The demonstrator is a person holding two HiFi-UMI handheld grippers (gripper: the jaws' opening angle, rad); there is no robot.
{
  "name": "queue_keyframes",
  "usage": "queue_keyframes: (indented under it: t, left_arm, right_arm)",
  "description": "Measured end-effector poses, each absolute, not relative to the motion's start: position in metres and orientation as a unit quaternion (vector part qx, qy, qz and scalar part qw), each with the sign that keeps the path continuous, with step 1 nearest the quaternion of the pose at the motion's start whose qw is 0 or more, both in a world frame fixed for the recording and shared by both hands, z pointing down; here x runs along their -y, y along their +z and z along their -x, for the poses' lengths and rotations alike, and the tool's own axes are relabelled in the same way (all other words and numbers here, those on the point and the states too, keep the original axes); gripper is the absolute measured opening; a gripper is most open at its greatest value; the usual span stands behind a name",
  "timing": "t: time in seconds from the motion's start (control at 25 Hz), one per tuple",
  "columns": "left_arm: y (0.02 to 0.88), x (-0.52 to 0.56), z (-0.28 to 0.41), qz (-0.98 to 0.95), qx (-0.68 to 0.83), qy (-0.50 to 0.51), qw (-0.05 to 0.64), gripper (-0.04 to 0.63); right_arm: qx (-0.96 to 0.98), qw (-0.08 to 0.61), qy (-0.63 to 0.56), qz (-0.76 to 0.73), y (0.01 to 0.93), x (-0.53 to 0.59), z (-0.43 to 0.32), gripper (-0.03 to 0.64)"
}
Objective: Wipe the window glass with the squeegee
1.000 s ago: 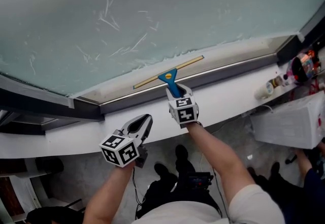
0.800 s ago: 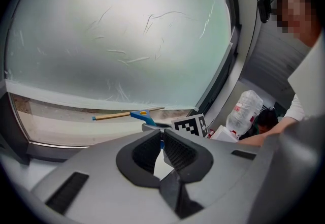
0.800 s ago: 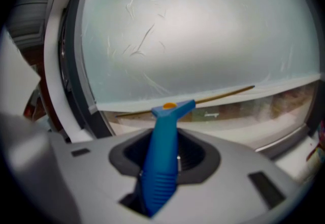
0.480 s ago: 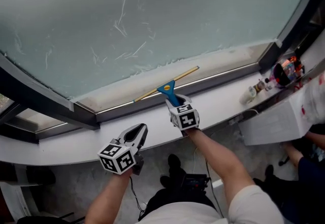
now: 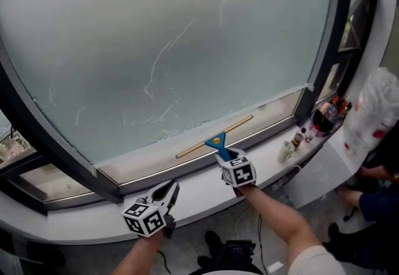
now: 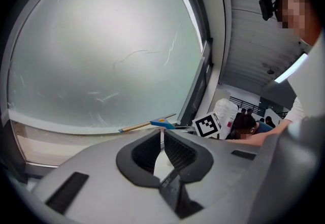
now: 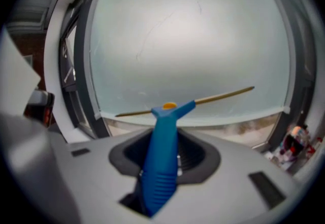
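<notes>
Squeegee (image 5: 216, 139): blue handle pinched between the jaws of the right gripper (image 5: 227, 155), lower centre of frame. Left gripper (image 5: 169, 189), lower left, jaws pressed together, nothing between them. Both are over the white sill (image 5: 93, 214). The squeegee's blade slants up to the right and appears to touch the bottom edge of the window glass (image 5: 187, 43), which is streaked above.
</notes>
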State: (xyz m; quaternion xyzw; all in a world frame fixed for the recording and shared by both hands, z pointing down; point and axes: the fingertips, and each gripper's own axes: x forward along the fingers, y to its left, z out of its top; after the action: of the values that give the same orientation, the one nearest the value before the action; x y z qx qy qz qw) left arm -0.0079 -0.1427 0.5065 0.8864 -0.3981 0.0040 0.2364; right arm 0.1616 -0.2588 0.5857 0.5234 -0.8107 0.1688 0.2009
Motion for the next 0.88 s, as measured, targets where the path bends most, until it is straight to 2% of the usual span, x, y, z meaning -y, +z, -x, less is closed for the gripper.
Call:
queue_keyframes:
  t: [0.52, 0.88]
  left_arm:
    - [0.409, 0.153, -0.005, -0.905, 0.396, -0.035, 0.151, 0.046]
    - [0.352, 0.219, -0.067, -0.906, 0.405, -0.061, 0.11, 0.046]
  right_arm:
    - [0.817, 0.118, 0.133, -0.548, 0.439, 0.277, -0.223, 0.147]
    - [0.831, 0.093, 0.056, -0.546, 0.337, 0.349, -0.278, 0.147]
